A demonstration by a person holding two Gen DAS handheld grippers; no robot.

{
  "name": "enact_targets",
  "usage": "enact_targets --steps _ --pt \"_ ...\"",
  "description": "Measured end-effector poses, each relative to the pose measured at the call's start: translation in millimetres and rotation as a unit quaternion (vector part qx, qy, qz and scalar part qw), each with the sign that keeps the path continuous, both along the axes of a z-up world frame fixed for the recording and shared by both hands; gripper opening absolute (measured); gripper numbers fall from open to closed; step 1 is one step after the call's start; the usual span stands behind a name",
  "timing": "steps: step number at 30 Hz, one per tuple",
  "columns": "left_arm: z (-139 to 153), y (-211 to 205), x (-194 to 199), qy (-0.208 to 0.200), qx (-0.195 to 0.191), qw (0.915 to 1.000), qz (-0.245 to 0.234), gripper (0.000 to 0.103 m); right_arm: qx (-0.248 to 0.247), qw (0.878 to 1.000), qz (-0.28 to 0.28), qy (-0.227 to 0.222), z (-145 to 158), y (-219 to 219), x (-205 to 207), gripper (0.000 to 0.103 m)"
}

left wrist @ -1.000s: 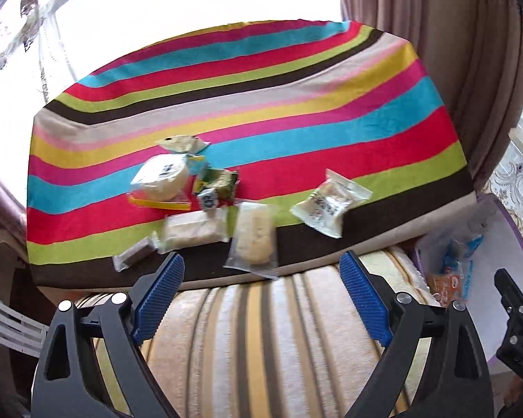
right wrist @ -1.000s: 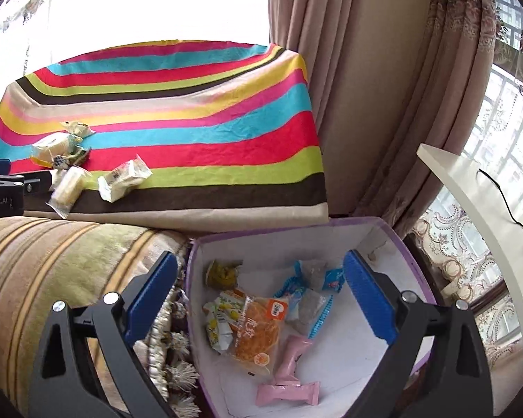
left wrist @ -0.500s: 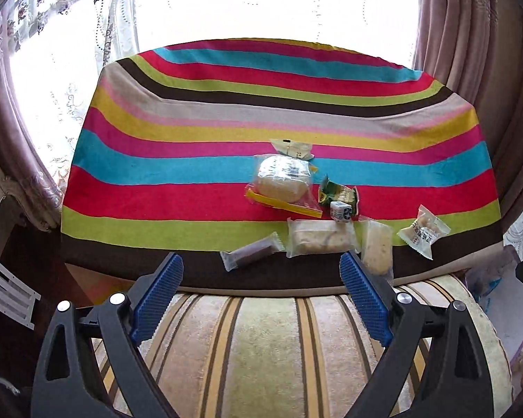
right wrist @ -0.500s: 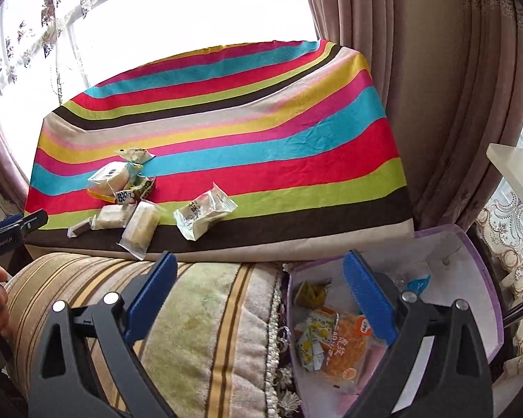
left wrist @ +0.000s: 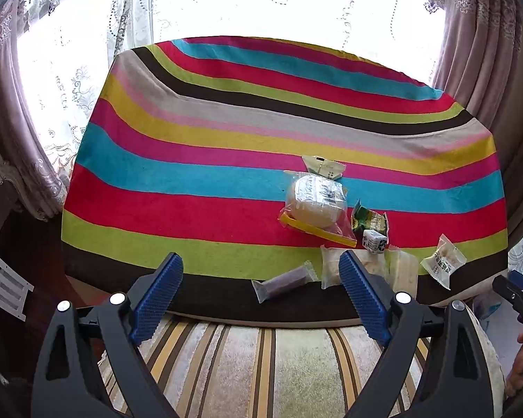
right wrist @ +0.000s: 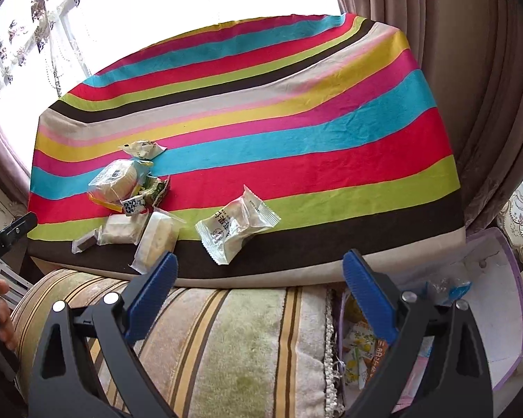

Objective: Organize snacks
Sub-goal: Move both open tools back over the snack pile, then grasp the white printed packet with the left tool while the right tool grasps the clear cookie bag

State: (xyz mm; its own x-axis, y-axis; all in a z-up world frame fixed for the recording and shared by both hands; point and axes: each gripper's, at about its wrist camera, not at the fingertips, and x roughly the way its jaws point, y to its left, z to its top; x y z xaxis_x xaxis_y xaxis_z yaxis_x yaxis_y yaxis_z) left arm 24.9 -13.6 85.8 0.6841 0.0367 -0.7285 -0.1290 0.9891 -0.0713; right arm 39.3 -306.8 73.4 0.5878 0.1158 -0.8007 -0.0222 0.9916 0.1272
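Both grippers empty, jaws wide apart, held above a striped sofa arm (left wrist: 261,358) w/ nothing between the blue pads. Left gripper (left wrist: 261,294) faces a table under a rainbow-striped cloth (left wrist: 191,160); right gripper (right wrist: 259,294) faces the same table from further right. Snacks sit in a loose cluster on the cloth's near side, toward the right in the left wrist view: a round pale cake in clear wrap (left wrist: 315,200) w/ a yellow strip along its near edge, a small cream packet (left wrist: 323,166) just behind it, a green packet (left wrist: 369,219) beside it on the right, a small white cube-shaped pack (left wrist: 374,240) touching the green one. Nearer the table edge: a dark bar in clear wrap (left wrist: 284,280), a pale pastry pack (left wrist: 331,268) partly behind the left gripper's right finger, and a long pale pack (left wrist: 404,271) next to it. A white puffy packet (right wrist: 235,224) lies apart from the cluster, to its right, on the green and brown stripes. Low right in the right wrist view, beside the sofa arm, a white box w/ purple rim (right wrist: 505,278) holds more snacks, incl. an orange packet (right wrist: 378,355) and a blue-and-clear wrapper (right wrist: 451,285). Lace curtains + bright window behind.
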Motion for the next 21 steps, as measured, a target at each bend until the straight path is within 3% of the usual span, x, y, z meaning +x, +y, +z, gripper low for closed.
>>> enact_targets --steps 11,21 --pt "7 11 53 0.009 0.002 0.9999 -0.006 0.086 0.002 0.999 0.036 0.020 -12 64 32 0.096" --pt "6 18 146 0.049 -0.015 0.9961 -0.072 0.086 -0.015 0.998 0.050 0.044 -27 97 53 0.096"
